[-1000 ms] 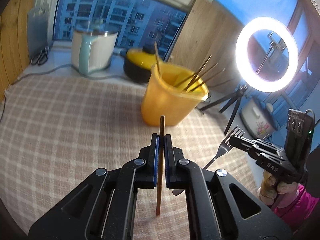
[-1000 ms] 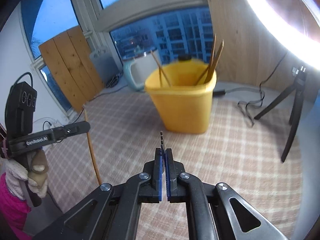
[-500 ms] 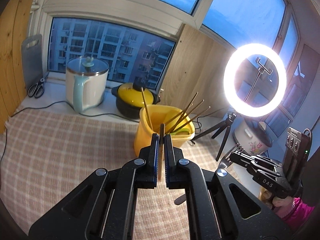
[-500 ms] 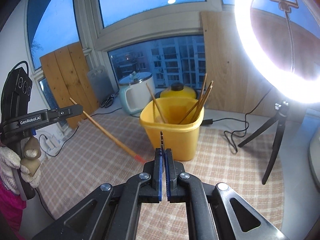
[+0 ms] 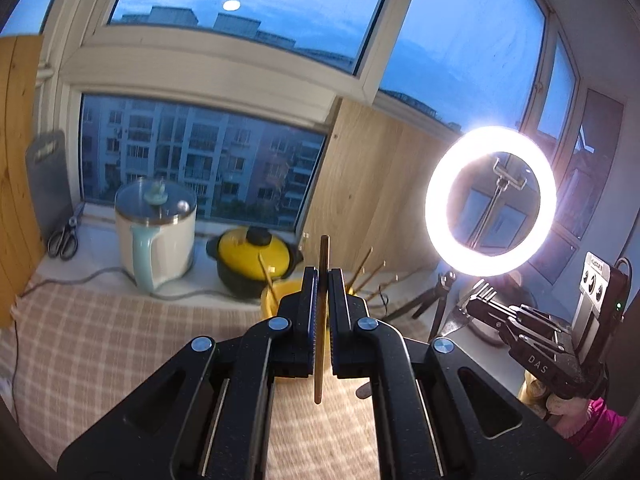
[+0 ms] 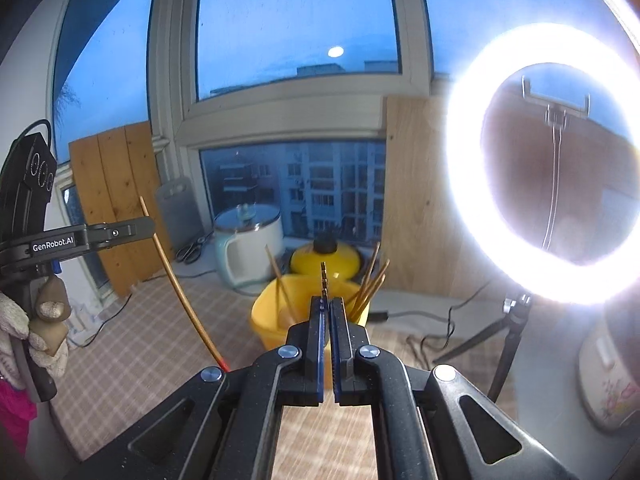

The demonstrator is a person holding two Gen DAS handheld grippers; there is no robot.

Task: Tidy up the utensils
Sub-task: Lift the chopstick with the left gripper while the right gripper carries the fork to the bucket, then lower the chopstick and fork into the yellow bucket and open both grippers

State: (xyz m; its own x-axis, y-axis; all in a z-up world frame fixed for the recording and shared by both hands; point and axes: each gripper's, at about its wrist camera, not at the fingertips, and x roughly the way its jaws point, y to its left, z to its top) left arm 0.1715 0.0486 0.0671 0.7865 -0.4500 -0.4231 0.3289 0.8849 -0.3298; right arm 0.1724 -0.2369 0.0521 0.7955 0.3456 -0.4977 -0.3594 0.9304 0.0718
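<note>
My left gripper (image 5: 322, 276) is shut on a wooden chopstick (image 5: 325, 252) that stands upright between its pads. In the right wrist view the same gripper (image 6: 149, 227) holds that chopstick (image 6: 180, 292) slanting down, red tip lowest. My right gripper (image 6: 326, 304) is shut on a metal fork (image 6: 323, 274), tines edge-on above the jaws. From the left wrist view, the right gripper (image 5: 470, 306) and the fork's tines (image 5: 485, 291) show at the right. A yellow bucket (image 6: 268, 320) with several chopsticks (image 6: 372, 280) stands just beyond and below both grippers, half hidden by the jaws.
A white kettle (image 5: 156, 240), a yellow pot (image 5: 252, 256) and scissors (image 5: 64, 240) sit on the windowsill behind. A lit ring light (image 5: 434, 208) on a tripod (image 5: 440, 296) stands right of the bucket. A checked cloth (image 5: 100, 340) covers the table. A rice cooker (image 6: 608, 380) is far right.
Both grippers have risen with chopstick and fork still held, and both views have tilted up. The bucket has dropped low in view, behind the jaws. The chopstick's slant has changed.
</note>
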